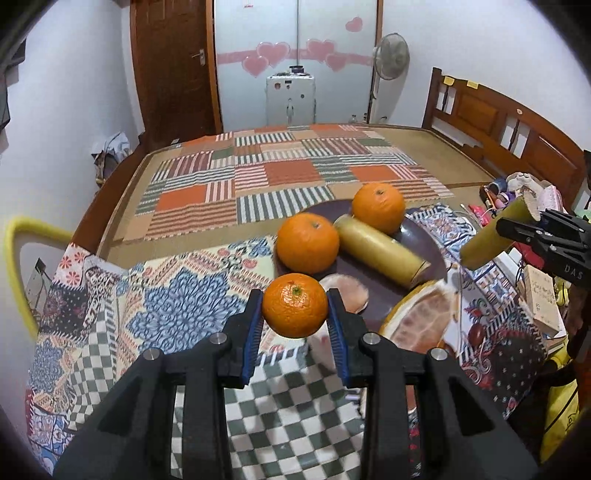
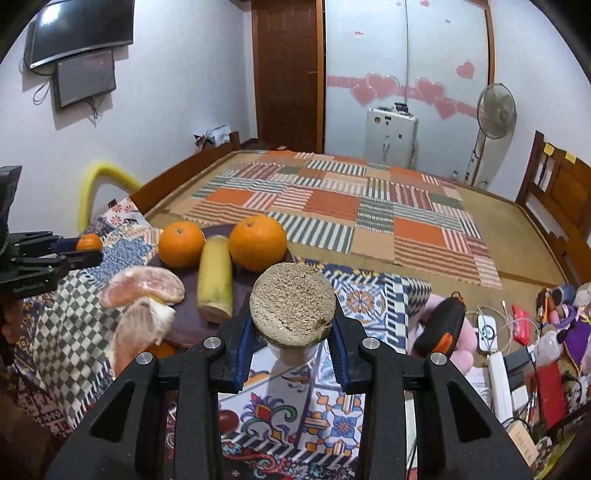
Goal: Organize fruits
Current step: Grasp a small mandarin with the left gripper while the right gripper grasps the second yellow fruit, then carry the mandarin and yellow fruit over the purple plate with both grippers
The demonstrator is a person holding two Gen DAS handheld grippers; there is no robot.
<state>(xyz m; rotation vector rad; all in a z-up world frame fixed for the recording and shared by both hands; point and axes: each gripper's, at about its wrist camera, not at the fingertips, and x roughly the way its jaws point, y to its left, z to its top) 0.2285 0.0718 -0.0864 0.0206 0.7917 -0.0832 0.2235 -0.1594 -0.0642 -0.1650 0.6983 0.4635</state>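
Bedroom, white walls, brown wooden door (image 1: pixel 173 70), sliding panels with pink heart stickers (image 1: pixel 271 55), standing fan (image 1: pixel 390 55), white box-like unit (image 1: pixel 290 99) by the panels. Wall screens (image 2: pixel 79 26) top left in right wrist view. Low wooden bed platform with striped patchwork mat (image 1: pixel 280 181), headboard (image 1: pixel 509 129) at right. Nearer: layered patterned cloths (image 1: pixel 177 302), blue floral and green check. Cluttered cables and small items (image 2: pixel 517 343) on right side.

Left gripper (image 1: pixel 295 310) closed on small orange (image 1: pixel 294 310), both blue pads pressed to its sides, held above the check cloth, just in front of dark plate (image 1: pixel 373 291).

Right gripper (image 2: pixel 291 325) clamped on sugarcane piece (image 2: pixel 291 304), cut end facing camera, raised over cloth beside plate.

On plate: two oranges (image 1: pixel 307 243) (image 1: pixel 378 207), another sugarcane piece (image 1: pixel 380 254) lying between them, pomelo segments (image 2: pixel 142 286) at near edge.
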